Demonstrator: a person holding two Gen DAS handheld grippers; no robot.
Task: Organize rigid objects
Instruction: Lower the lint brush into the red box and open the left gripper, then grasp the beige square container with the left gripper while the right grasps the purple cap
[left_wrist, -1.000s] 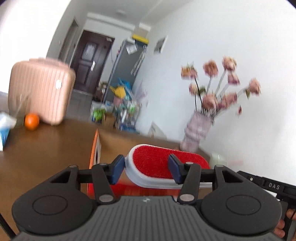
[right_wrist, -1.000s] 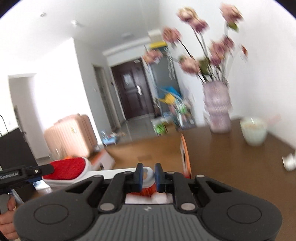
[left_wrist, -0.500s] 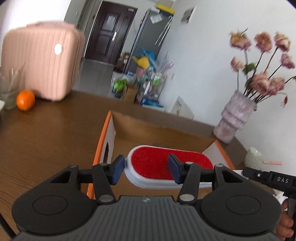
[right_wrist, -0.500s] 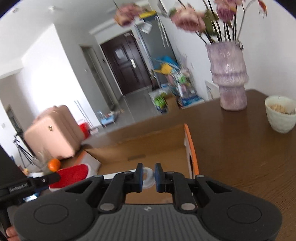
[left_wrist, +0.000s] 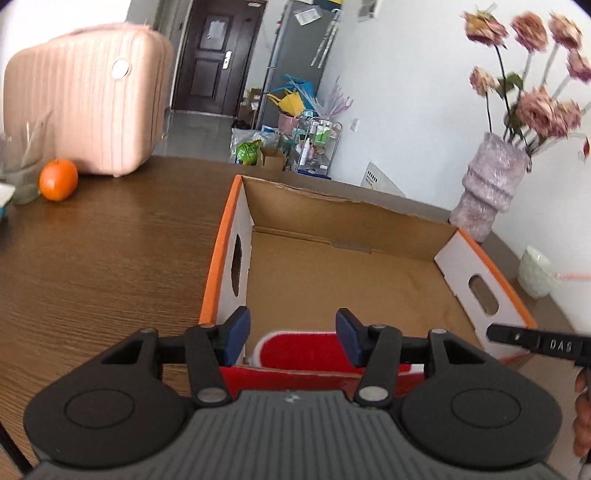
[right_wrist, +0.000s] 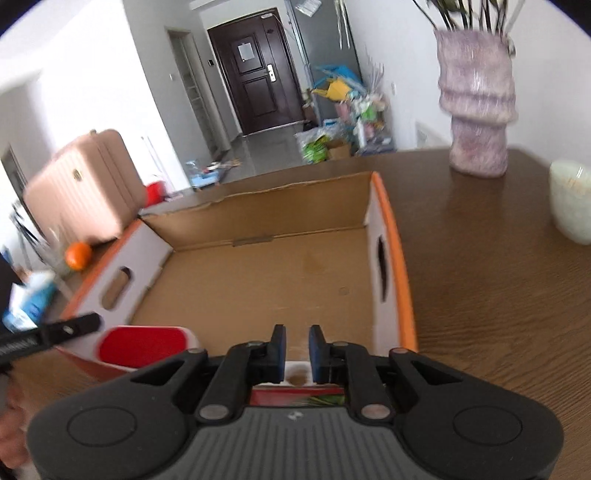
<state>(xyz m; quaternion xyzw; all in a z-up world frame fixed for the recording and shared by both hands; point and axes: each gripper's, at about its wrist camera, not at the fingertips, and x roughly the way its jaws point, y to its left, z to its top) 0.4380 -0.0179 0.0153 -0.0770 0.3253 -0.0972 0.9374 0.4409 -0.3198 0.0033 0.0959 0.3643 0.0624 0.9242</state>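
Left wrist view, pose: the left tool (left_wrist: 293, 338) tips forward and down, looking over the near wall of the open cardboard box (left_wrist: 369, 218) and along its brown floor.
Left wrist view, grip: the blue pads stand partly apart and close on the red head of the brush (left_wrist: 299, 350). The right pad overlaps the red face; contact at the left pad is hard to make out.
Left wrist view, brush place: it hangs low between the fingers, right at the box's near wall, with the red face up and the white rim showing on the left.
Left wrist view, right edge: the person's right hand (left_wrist: 580, 413) peeks in below a black bar.
Left wrist view, table: the box sits on the wooden table (left_wrist: 110, 258). An orange (left_wrist: 58, 180) lies far left, just in front of a pink suitcase (left_wrist: 88, 99). A vase (left_wrist: 487, 192) of flowers stands far right, with a pale cup (left_wrist: 535, 273) nearer on that side.
Right wrist view, pose: the right tool (right_wrist: 297, 347) also pitches down, aimed into the box from its near right corner.
Right wrist view, grip: its pads are nearly together, pinching the white handle end of the brush, which shows low in the narrow slot between them.
Right wrist view, brush place: the red head pokes out to the left of this tool, just beside the box's near left corner. The handle runs right, behind the black fingers.
Right wrist view, left edge: a black bar crosses above the red head. Below it, the blurred left hand (right_wrist: 13, 424) is only partly in view.
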